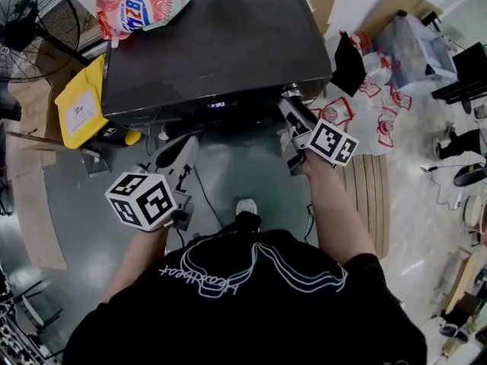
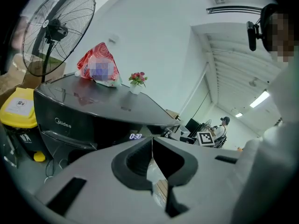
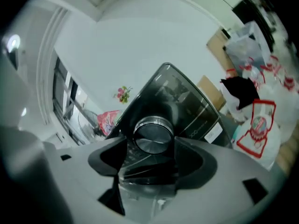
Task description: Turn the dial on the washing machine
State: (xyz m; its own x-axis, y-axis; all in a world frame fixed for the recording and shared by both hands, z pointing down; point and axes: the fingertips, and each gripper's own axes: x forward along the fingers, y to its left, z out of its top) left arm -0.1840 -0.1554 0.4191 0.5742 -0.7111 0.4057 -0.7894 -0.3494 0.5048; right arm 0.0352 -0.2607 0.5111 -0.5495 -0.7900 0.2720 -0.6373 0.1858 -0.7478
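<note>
Right tool (image 3: 150, 146), jaws apart, flanks the dial (image 3: 153, 133); left tool (image 2: 152, 142) closed.

Black T-shirt (image 1: 251, 303), white line print (image 1: 251, 268), grey left gripper (image 1: 186, 146), right gripper (image 1: 292, 103)

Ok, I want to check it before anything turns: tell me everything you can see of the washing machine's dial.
The dial is a round knob with a shiny metal rim and a dark, brushed-looking face. It stands out from the front panel of the black washing machine. The right gripper has its jaws apart, one on each side of it. A slim gap shows on one side, so it looks flanked, not clamped. No markings are readable.
</note>
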